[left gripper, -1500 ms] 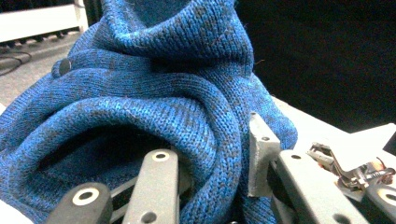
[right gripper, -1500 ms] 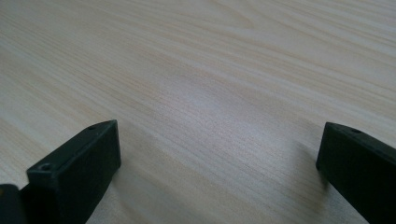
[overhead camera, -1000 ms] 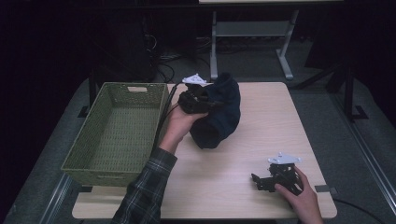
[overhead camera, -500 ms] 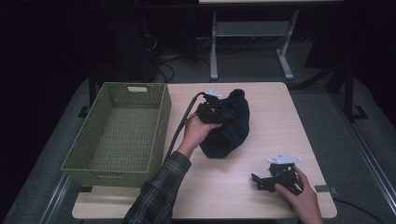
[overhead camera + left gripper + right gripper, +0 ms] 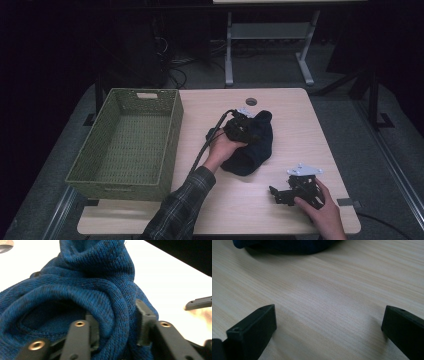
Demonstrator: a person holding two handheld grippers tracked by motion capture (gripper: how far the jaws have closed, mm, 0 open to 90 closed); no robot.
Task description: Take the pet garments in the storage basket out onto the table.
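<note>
Left gripper [image 5: 113, 322], black, two-jawed: jaws partly closed around a thick rolled fold of dark blue knitted wool garment [image 5: 82, 287], ribbed pads pressing into the knit from both sides. Fabric bunched between and ahead of the jaws, piled in soft rounded folds with a fine stitch texture. In the high view, same left gripper [image 5: 243, 127] resting on top of the dark blue knitted wool garment [image 5: 250, 145], held by the left hand [image 5: 220, 150] from a plaid sleeve [image 5: 182, 210], a black cable [image 5: 205, 145] trailing back over the table.

Right gripper [image 5: 329, 322]: jaws wide apart, blunt black blocks with nothing between them, sitting low over bare wood grain. Edge of the blue garment [image 5: 287, 245] visible well ahead of the jaws, apart from them. In the high view, right gripper [image 5: 280, 194] near the table's front right, gripped by the right hand [image 5: 317, 202], grey three-cornered plate on top.

Garment lying crumpled at the middle of the pale wooden rectangular table [image 5: 300, 125]. Green woven rectangular basket [image 5: 125, 145] at the table's left side, just beside the garment. Small round hole [image 5: 251, 101] in the table near the far edge.
</note>
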